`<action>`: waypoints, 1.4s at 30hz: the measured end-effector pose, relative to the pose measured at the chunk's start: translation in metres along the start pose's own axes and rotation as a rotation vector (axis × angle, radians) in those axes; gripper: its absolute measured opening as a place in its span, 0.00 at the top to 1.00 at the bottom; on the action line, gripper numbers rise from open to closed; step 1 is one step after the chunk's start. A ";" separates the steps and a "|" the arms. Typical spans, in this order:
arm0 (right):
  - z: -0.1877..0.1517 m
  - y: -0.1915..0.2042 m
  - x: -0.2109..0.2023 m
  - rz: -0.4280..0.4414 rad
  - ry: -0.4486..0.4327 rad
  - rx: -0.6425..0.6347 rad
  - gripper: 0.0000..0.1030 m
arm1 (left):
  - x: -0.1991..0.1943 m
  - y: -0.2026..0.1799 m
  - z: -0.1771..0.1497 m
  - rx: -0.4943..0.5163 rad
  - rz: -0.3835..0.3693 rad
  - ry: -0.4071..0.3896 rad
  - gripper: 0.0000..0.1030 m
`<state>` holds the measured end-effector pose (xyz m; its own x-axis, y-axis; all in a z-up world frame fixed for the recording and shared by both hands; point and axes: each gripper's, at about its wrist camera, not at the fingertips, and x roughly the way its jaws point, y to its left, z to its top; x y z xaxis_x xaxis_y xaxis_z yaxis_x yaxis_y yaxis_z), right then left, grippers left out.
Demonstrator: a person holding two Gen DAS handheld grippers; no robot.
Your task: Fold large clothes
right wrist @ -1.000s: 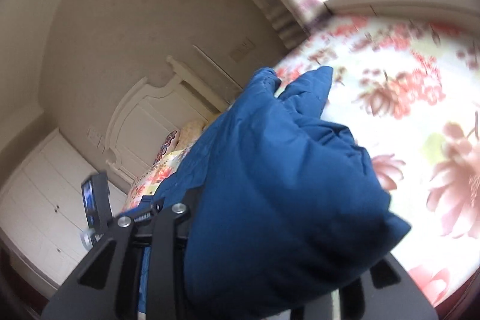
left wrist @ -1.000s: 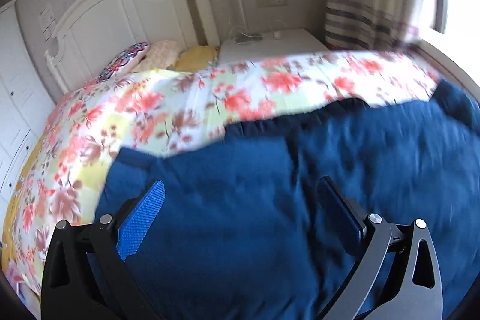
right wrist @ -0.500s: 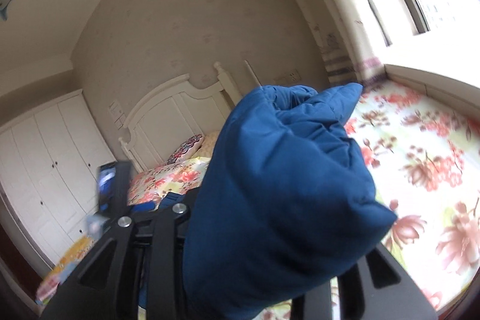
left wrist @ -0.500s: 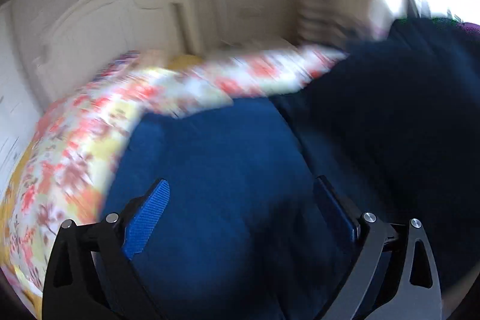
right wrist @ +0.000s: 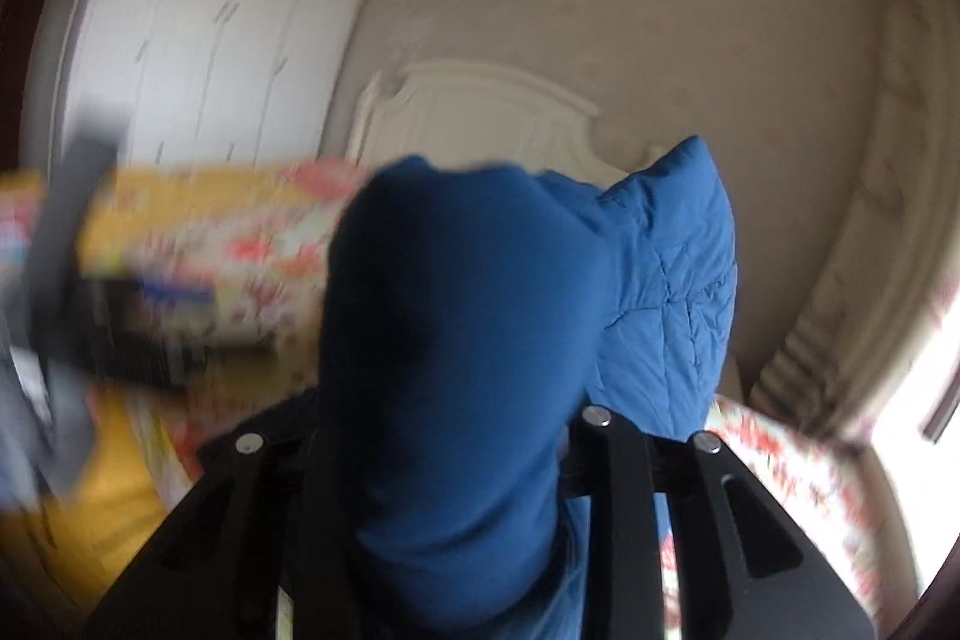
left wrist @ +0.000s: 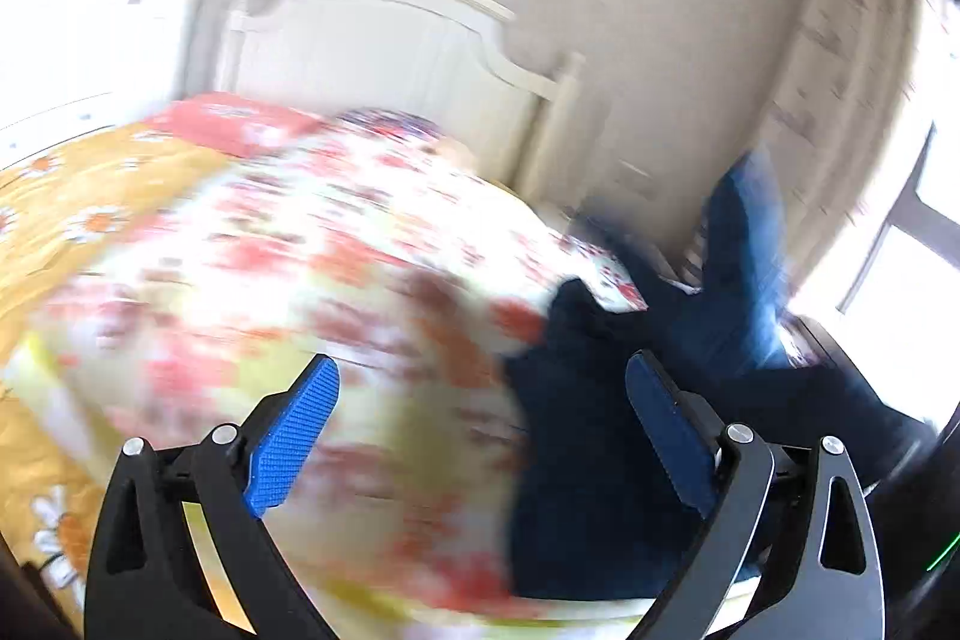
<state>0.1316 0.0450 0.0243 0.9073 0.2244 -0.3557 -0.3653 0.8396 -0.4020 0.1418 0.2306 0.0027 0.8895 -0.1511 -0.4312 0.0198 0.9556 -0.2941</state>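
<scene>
Clamping a bunched wad of the blue padded coat, the right tongs hold it up off the bed. Left tongs gape wide with nothing in them, over the floral bedspread; the white headboard sits behind, blurry.

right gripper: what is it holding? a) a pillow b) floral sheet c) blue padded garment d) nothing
c, the blue garment bulges up out of the right gripper, with its fingers closed on either side of the fabric.
</scene>
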 end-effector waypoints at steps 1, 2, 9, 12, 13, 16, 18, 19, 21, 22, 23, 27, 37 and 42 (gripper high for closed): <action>0.000 0.039 0.018 -0.002 0.062 -0.128 0.71 | -0.005 0.004 0.001 -0.001 0.010 -0.006 0.10; -0.006 0.065 0.033 0.002 0.117 -0.217 0.69 | -0.008 0.007 0.002 0.006 0.011 -0.006 0.10; -0.053 0.162 0.086 -0.110 0.273 -0.552 0.54 | 0.010 -0.048 0.019 0.198 -0.148 0.045 0.05; -0.052 0.155 0.088 -0.127 0.261 -0.536 0.49 | 0.043 -0.084 0.043 0.264 -0.280 0.106 0.05; -0.053 0.152 0.091 -0.133 0.259 -0.538 0.49 | 0.061 -0.097 0.052 0.283 -0.286 0.130 0.05; -0.057 0.152 0.091 -0.143 0.242 -0.551 0.49 | 0.120 -0.129 0.070 0.368 -0.315 0.228 0.05; -0.062 0.143 0.095 -0.142 0.229 -0.555 0.48 | 0.158 -0.140 0.068 0.392 -0.334 0.299 0.05; -0.064 0.143 0.096 -0.142 0.223 -0.554 0.48 | 0.175 -0.144 0.063 0.413 -0.329 0.326 0.05; -0.066 0.142 0.093 -0.142 0.212 -0.549 0.47 | 0.218 -0.148 0.043 0.470 -0.223 0.400 0.04; -0.067 0.143 0.091 -0.145 0.200 -0.553 0.46 | 0.241 -0.144 0.030 0.475 -0.218 0.452 0.04; -0.070 0.144 0.089 -0.150 0.188 -0.562 0.44 | 0.253 -0.134 0.026 0.427 -0.268 0.472 0.04; -0.078 0.147 0.060 -0.093 0.135 -0.603 0.33 | 0.265 -0.114 0.023 0.343 -0.305 0.509 0.04; -0.047 0.054 -0.014 0.241 -0.030 -0.029 0.70 | 0.276 -0.138 0.021 0.497 -0.196 0.492 0.04; -0.045 0.106 0.042 0.227 0.049 -0.166 0.69 | 0.281 -0.118 0.022 0.426 -0.233 0.491 0.04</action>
<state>0.1217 0.1210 -0.0710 0.7885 0.3700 -0.4913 -0.5909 0.6774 -0.4382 0.3997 0.0806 -0.0655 0.5322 -0.3653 -0.7637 0.4521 0.8854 -0.1084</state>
